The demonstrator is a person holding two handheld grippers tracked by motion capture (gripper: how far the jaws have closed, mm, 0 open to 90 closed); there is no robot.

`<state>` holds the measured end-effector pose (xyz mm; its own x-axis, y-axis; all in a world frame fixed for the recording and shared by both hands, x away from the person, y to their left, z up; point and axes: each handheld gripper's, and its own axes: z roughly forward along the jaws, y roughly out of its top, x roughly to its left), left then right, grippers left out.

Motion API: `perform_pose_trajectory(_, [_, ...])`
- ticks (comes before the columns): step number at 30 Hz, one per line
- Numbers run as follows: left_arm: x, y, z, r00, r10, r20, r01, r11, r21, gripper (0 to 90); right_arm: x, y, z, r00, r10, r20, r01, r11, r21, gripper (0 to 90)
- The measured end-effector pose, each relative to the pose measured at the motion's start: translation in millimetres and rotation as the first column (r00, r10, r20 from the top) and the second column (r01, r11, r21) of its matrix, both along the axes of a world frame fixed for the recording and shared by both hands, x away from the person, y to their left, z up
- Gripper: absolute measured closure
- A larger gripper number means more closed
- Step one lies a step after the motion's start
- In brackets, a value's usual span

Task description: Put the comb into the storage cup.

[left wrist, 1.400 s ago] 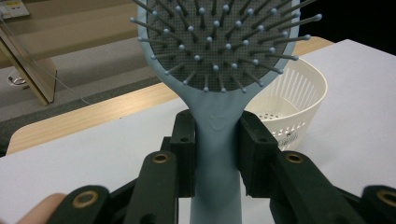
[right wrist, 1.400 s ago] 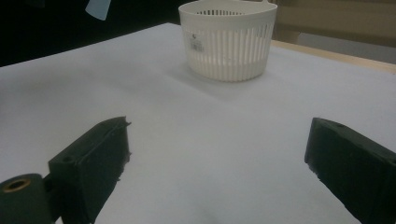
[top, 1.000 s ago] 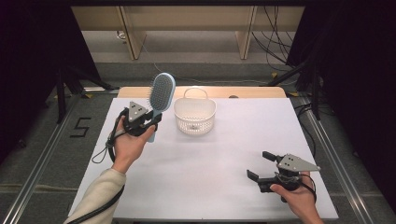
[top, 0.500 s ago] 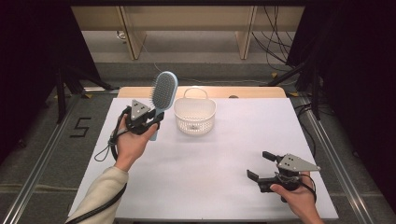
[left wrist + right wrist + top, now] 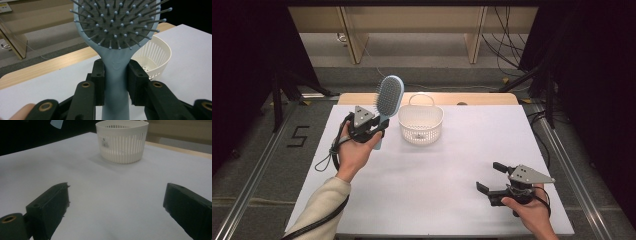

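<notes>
The high view looks forward and down from above the table's (image 5: 427, 190) near edge. The left gripper view sits close behind the hairbrush (image 5: 117, 37), facing the basket (image 5: 156, 56) at two o'clock. The right gripper view looks low across the table toward the same basket (image 5: 122, 141) at twelve o'clock.

Very little differs from a second ago. In the high view the left gripper (image 5: 379, 128), with the hairbrush (image 5: 389, 95) clamped in it, has edged only a trace to the right, towards the basket (image 5: 421, 131). That leaves the brush head a shade nearer the basket's rim than it was. The shift came in the first half of the second, and it is barely there
</notes>
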<state>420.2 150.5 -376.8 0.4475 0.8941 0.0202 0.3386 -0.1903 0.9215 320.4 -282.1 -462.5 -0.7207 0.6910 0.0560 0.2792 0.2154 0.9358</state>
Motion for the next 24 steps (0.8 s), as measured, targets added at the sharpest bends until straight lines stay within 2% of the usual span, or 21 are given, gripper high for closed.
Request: perform_pose_trajectory(24, [8.3,-8.5,3.7,1.0000,-0.007,0.007,0.007,1.0000,-0.001,70.0,0.0,-0.1,0.0,1.0000,-0.001,0.002,0.001,1.0000,-0.001,7.2])
